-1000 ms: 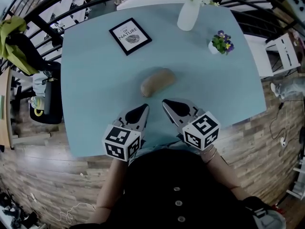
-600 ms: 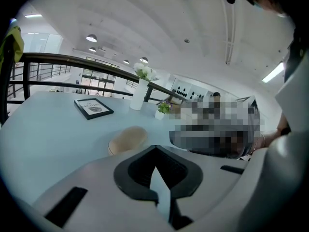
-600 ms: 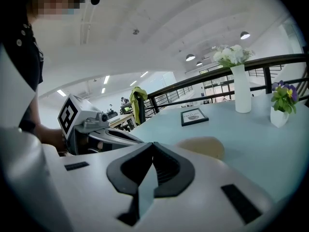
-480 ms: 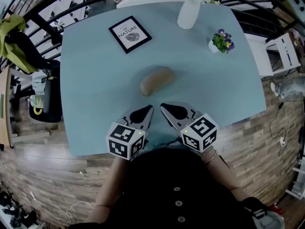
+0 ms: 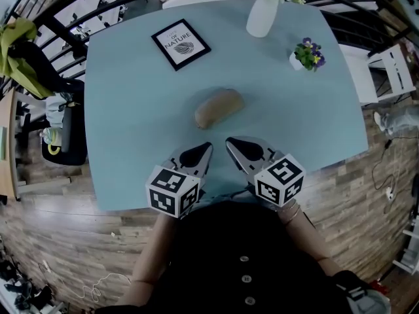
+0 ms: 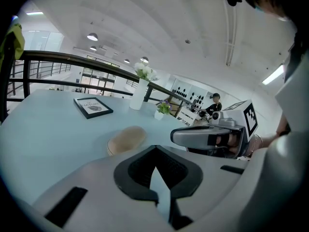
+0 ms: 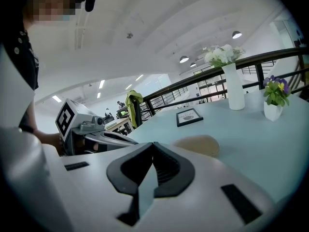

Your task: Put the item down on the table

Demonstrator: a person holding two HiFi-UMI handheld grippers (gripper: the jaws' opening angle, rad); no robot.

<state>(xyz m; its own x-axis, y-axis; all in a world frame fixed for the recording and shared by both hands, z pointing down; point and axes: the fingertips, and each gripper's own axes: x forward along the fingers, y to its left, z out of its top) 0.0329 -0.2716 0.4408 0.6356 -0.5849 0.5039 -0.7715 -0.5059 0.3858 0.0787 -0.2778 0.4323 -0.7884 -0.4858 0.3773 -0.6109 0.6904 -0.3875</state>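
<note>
A brown oval loaf-like item (image 5: 219, 107) lies alone on the light blue table (image 5: 131, 123), near its middle. Both grippers hover side by side over the table's near edge, just short of the item and apart from it. My left gripper (image 5: 207, 148) is shut and holds nothing. My right gripper (image 5: 230, 141) also has its jaws together and is empty. In the left gripper view the item (image 6: 126, 139) lies beyond the closed jaw tips (image 6: 155, 151), with the right gripper (image 6: 203, 136) to the side. The right gripper view shows the item (image 7: 198, 144) ahead of its closed tips (image 7: 153, 146).
A black-framed picture (image 5: 181, 44) lies at the far left of the table. A white vase with flowers (image 5: 262, 15) and a small pot of purple flowers (image 5: 305, 57) stand at the far right. A dark railing runs behind; a chair with a green garment (image 5: 19, 57) is at the left.
</note>
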